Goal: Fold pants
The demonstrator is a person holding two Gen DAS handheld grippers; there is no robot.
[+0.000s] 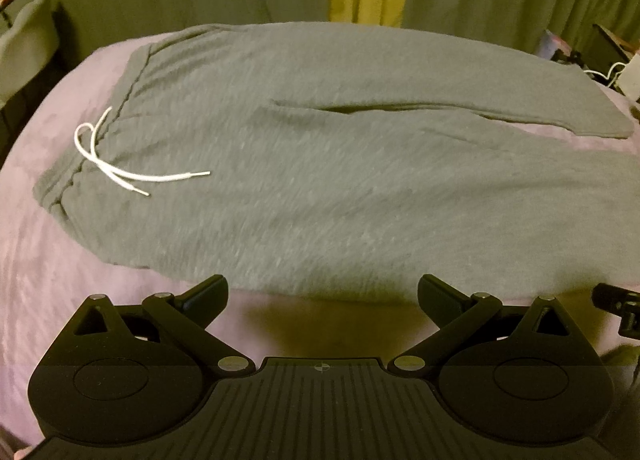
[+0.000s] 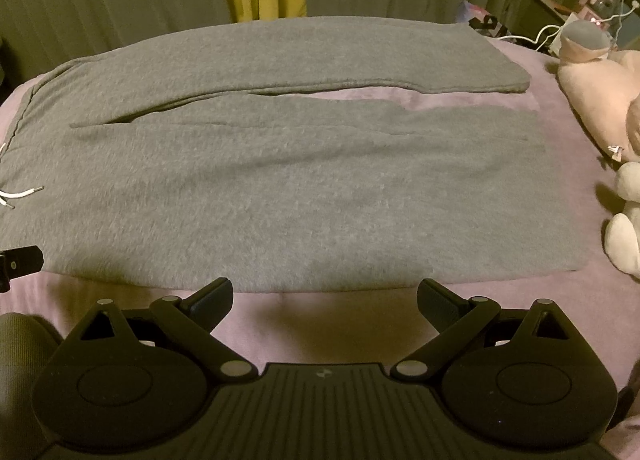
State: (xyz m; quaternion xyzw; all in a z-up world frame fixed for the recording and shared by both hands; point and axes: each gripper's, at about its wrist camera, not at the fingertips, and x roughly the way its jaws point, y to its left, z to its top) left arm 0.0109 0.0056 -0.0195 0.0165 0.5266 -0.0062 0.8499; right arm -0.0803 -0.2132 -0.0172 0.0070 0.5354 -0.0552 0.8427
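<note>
One pair of grey pants (image 2: 280, 188), two grippers, two plush toys (image 2: 600, 100)

pants (image 1: 624, 220) leg cropped, drawstring (image 2: 20, 194) cropped

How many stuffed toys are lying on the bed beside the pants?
2, both at the right edge of the bed in the right wrist view: a pink stuffed toy farther back, a white stuffed toy nearer. Both are cut off, so more may be hidden.

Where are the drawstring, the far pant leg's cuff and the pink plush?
drawstring (image 1: 120, 174), left wrist view, on the white cords where they cross.
far pant leg cuff (image 2: 516, 82), right wrist view, on the hem end.
pink plush (image 2: 592, 88), right wrist view, on its body at the bed's right edge.
</note>
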